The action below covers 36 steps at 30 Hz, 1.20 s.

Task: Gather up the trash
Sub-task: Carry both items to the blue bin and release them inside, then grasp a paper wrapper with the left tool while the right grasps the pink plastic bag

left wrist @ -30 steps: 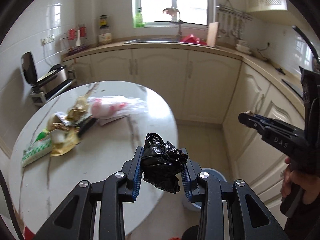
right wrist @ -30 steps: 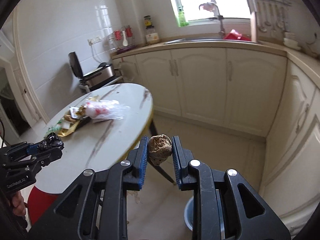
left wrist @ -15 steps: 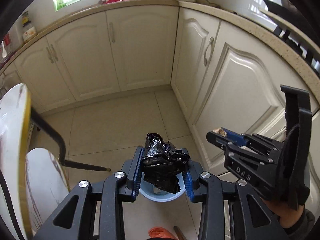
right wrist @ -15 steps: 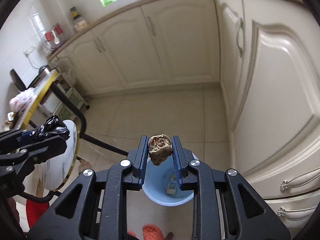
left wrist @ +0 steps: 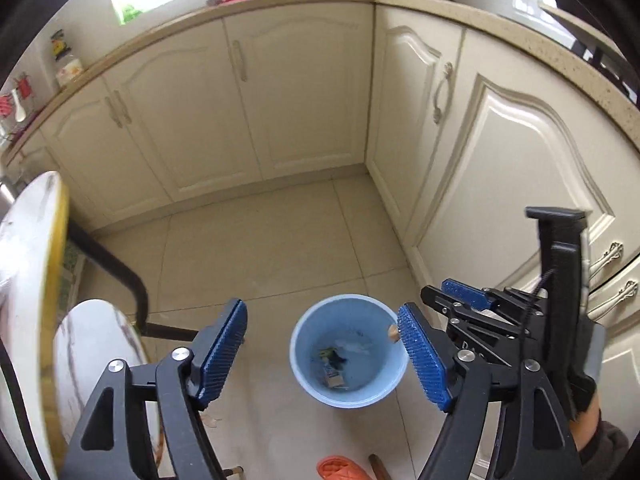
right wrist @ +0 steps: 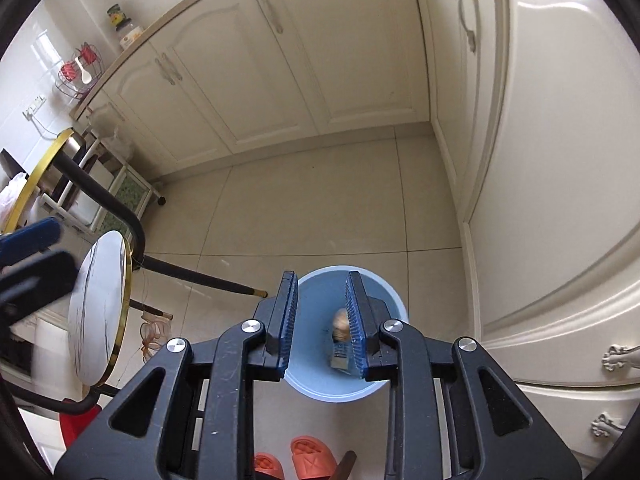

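Note:
A light blue bin (left wrist: 298,364) stands on the tiled floor below both grippers. My left gripper (left wrist: 322,307) hangs over it, its jaws opening wide with nothing between them. A small carton and a dark scrap (left wrist: 335,362) lie at the bin's bottom. In the right wrist view my right gripper (right wrist: 322,278) is above the bin (right wrist: 400,304) with its jaws opening. The brown crumpled lump (right wrist: 341,324) is blurred beside the right pad and free of both pads. In the left wrist view the lump (left wrist: 393,332) shows at the bin's rim, under the right gripper (left wrist: 436,290).
Cream cabinet doors (left wrist: 288,92) wrap the corner behind and right of the bin. A round marble table with a gold rim (left wrist: 28,248) and a marble stool (right wrist: 100,304) stand left. Orange slippers (right wrist: 308,456) lie in front of the bin.
Both grippers swung from the table down over the bin. The left jaws spread and the black bag is gone from them. The right jaws parted and the brown lump slipped down.

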Available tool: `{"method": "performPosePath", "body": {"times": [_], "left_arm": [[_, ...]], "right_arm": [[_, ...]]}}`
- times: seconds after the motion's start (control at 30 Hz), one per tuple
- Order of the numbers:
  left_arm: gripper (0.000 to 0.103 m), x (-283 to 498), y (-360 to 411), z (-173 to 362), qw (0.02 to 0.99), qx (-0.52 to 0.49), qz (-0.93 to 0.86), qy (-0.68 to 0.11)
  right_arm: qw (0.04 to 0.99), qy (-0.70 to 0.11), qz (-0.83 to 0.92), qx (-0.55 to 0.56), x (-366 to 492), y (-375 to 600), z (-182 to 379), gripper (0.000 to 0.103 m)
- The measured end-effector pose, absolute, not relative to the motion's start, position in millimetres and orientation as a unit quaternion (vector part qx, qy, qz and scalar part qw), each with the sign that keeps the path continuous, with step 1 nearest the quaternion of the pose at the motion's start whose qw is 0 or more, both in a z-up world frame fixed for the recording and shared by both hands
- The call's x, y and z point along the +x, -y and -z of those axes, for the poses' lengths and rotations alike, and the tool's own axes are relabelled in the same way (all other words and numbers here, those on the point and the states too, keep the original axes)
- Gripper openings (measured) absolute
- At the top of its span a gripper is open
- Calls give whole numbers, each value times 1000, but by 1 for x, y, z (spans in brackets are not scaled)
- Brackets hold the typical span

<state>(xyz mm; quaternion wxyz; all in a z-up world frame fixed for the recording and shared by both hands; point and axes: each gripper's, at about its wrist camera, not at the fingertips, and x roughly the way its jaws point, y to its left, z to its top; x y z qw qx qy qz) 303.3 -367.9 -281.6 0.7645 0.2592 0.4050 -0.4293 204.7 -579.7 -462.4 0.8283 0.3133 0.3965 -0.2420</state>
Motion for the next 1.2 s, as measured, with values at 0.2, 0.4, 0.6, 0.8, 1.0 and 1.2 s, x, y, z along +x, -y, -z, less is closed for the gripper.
{"method": "performPosePath", "body": {"times": [0.2,0.4,0.6,0.8,1.0,1.2], "left_arm": [[83,297,321,237,803,229,408,-370],[91,279,254,189,837,190,393,-330],[98,265,191,162,874,172,349,-292],[102,275,101,155,909,137,271,-285],[102,297,36,164,927,109,191,-305],[95,341,17,176,924,75,193,-322]], "right_arm": [[833,-392,228,318,216,572,461,40],[858,-363,210,296,221,540,416,51],[898,-325,169,244,232,486,349,63],[926,-304,125,186,259,425,296,73],[936,-307,95,144,299,374,271,77],[936,-327,71,114,341,337,266,77]]}}
